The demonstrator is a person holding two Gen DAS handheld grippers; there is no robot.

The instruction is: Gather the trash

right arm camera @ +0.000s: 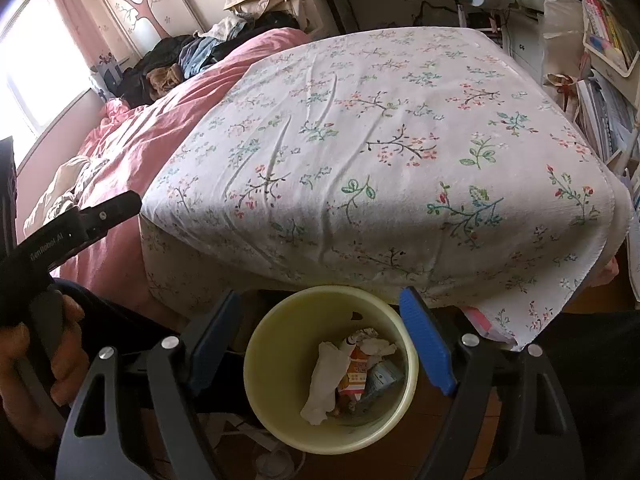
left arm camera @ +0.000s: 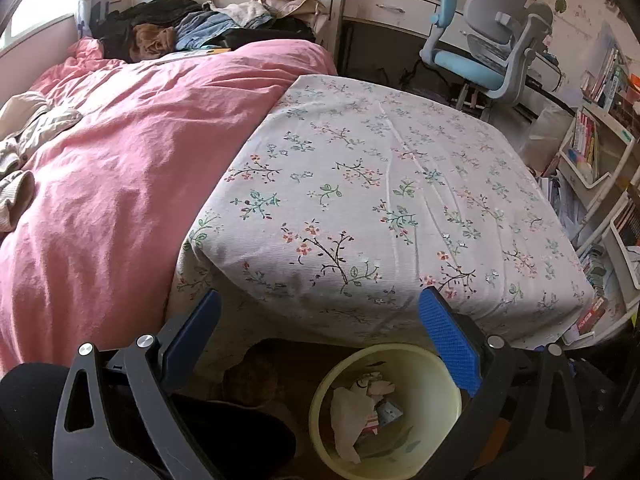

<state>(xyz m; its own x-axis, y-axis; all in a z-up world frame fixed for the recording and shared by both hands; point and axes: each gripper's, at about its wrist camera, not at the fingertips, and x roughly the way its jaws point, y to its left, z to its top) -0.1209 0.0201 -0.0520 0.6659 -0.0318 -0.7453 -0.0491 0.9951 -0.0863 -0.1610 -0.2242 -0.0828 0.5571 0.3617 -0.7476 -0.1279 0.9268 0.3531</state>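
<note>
A pale yellow trash bin (left arm camera: pixel 328 384) (right arm camera: pixel 260 344) stands on the floor at the foot of the bed. Inside it lie crumpled white tissue (right arm camera: pixel 326 376) (left arm camera: pixel 348 412), an orange snack wrapper (right arm camera: pixel 354 376) and a small blue-white packet (right arm camera: pixel 382 376). My left gripper (left arm camera: pixel 320 304) is open and empty, held above and just behind the bin. My right gripper (right arm camera: pixel 322 304) is open and empty, directly over the bin's far rim. The left gripper's black body (right arm camera: pixel 72 228) and the hand holding it show at the left of the right wrist view.
A bed with a floral sheet (left arm camera: pixel 380 184) (right arm camera: pixel 380 140) and a pink duvet (left arm camera: pixel 120 168) fills the middle. Clothes (left arm camera: pixel 192 28) are piled at the headboard. A blue-grey desk chair (left arm camera: pixel 488 48) and bookshelves (left arm camera: pixel 592 148) stand on the right.
</note>
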